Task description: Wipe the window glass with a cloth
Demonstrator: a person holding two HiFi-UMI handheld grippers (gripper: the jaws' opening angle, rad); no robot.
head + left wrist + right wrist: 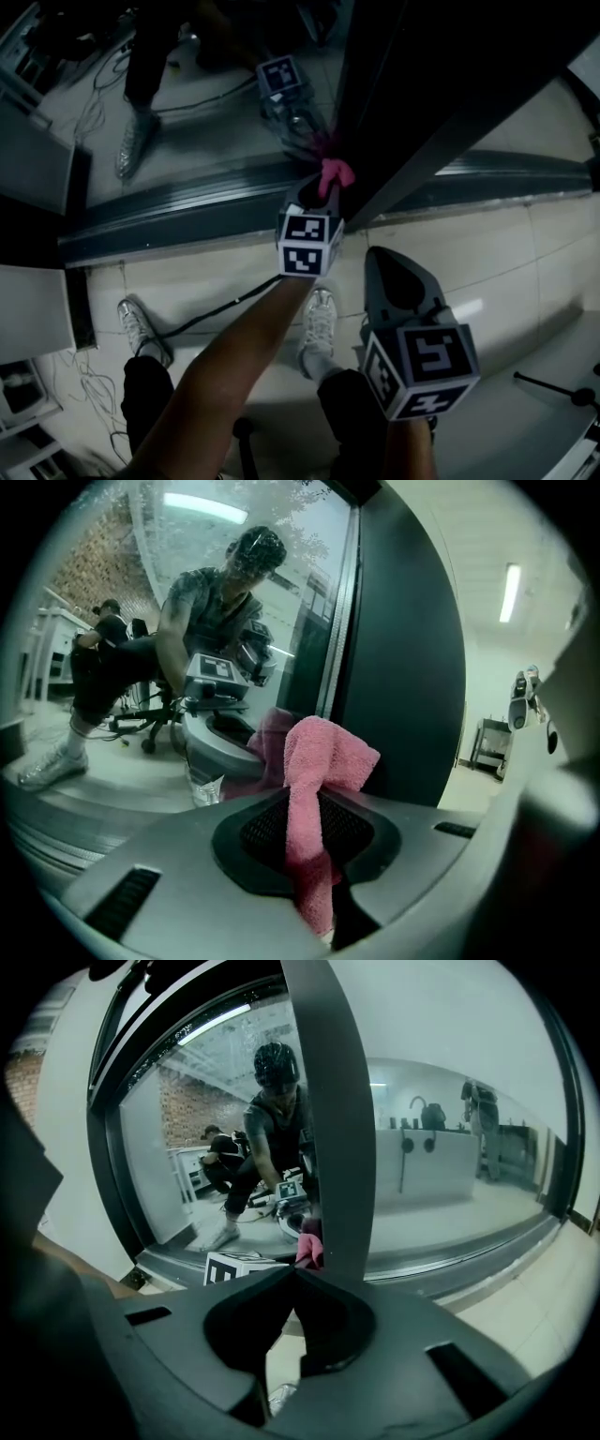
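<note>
Left claw (323, 194) clamped on the pink cloth (336, 173). The cloth's free end meets its own reflection low on the window glass (211, 122), just beside the dark frame post (403, 103). Right claw (386, 262) closed and empty, apart from the pane. My judgement: press the wad flat, sweep away from the post in overlapping passes, and let only cloth touch the glass.
</note>
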